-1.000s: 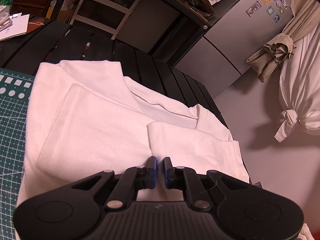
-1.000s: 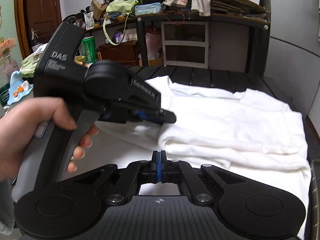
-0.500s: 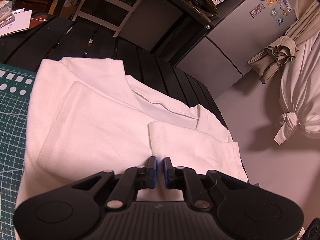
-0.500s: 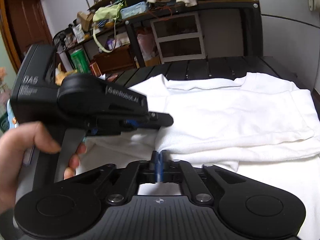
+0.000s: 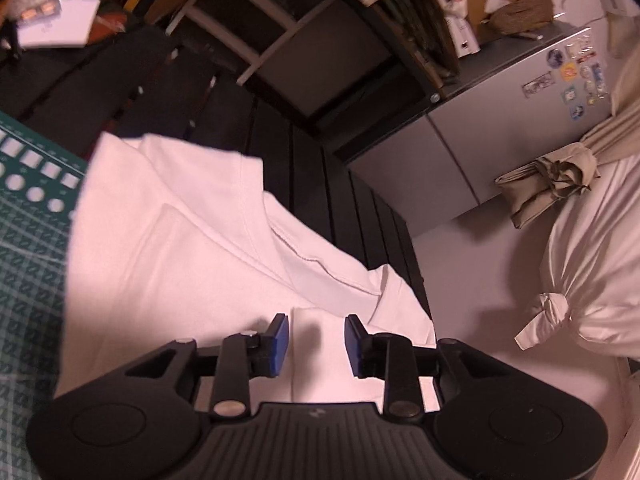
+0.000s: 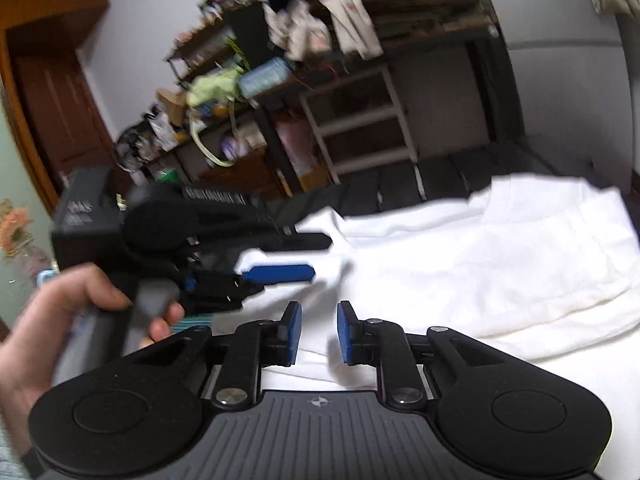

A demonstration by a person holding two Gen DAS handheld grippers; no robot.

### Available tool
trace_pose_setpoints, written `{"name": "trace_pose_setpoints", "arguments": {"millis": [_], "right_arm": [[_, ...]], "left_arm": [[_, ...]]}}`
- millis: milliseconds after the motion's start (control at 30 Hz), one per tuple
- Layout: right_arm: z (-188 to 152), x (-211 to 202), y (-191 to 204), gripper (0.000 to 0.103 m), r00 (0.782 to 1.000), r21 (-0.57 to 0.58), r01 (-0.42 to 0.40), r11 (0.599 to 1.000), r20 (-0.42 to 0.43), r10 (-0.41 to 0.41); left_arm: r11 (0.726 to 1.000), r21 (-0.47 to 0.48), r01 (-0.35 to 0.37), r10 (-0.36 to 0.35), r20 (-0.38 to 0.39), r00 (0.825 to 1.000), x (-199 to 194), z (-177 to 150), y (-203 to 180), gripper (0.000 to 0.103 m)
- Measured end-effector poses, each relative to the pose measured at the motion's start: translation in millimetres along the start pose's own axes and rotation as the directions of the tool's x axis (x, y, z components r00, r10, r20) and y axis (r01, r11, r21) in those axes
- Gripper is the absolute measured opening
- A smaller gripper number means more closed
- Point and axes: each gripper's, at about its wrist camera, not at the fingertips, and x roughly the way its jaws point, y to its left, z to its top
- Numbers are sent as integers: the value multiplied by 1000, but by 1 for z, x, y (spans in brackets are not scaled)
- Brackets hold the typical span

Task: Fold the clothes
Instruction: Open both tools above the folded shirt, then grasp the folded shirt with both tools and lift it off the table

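Left wrist view: we are seeing the table [image 5: 312,184] carrying the white shirt [image 5: 168,272], partly folded. Left gripper [image 5: 315,338] and right gripper [image 6: 318,330] are both opening, pads clear of cloth lying between them.

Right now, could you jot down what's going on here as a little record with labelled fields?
Garment: white T-shirt, partly folded, lying flat
Surface: dark slatted table, green cutting mat at one side
Left hand-held gripper: jaws opening, a fold of the shirt between the blue pads, not pinched
Right hand-held gripper: jaws opening over the shirt's near edge, nothing pinched
Person: a hand holds the left gripper's handle
Background: cluttered shelves, grey cabinet with stickers
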Motion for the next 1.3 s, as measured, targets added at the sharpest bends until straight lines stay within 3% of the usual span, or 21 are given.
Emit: {"name": "trace_pose_setpoints", "arguments": {"millis": [33,167,300,367,400,467,600,667,700,733,767,833,933,1067,1200,1300], "right_arm": [[-4,5,-2,20,999,24,7,1000,-33,-7],[-13,2,-4,19,1000,53,-2,999,-16,3],[-14,-2,-2,20,1000,49,0,999,-27,1],[-11,-17,-3,21,998,75,-41,996,-38,44],[-9,-26,-5,24,997,90,-69,994,-38,72],[-5,-82,-16,47,988,91,-154,984,47,150],[-15,-159,-44,59,968,119,-235,965,116,222],[-36,-215,-73,69,961,218,-269,938,132,244],[-46,-231,-83,70,963,260,-263,929,126,237],[-48,-234,-85,71,965,275,-257,927,120,232],[-65,-250,-96,71,974,352,-228,908,92,209],[-85,-266,-108,71,979,442,-200,874,60,194],[-141,-282,-141,71,966,672,-227,705,65,249],[-199,-281,-172,71,958,835,-221,503,90,272],[-226,-275,-183,71,960,865,-193,464,69,270],[-241,-266,-189,71,954,886,-208,414,90,286]], "left_arm": [[1000,1,-13,13,-10,1000,5,1,0,26],[990,112,-91,88,35,996,17,3,-14,9],[969,171,-177,157,126,980,11,7,-23,9],[977,145,-155,132,157,979,-6,13,-22,11],[985,132,-107,85,162,983,-23,15,-21,13],[988,149,-34,12,146,989,-53,12,-20,41],[971,235,47,-64,66,996,-127,-22,-14,45],[969,233,77,-83,16,996,-160,-44,3,47],[973,211,97,-97,-10,995,-180,-58,15,49],[976,193,105,-102,-24,994,-190,-66,24,59],[982,151,110,-105,-45,993,-207,-82,38,67],[991,79,112,-106,-78,991,-234,-108,65,69],[990,-75,117,-125,-124,984,-249,-140,113,69],[951,-290,108,-163,-174,971,-257,-178,177,69],[916,-388,101,-183,-179,967,-243,-196,209,69],[881,-436,181,-269,-148,952,-233,-202,215,69]]}}
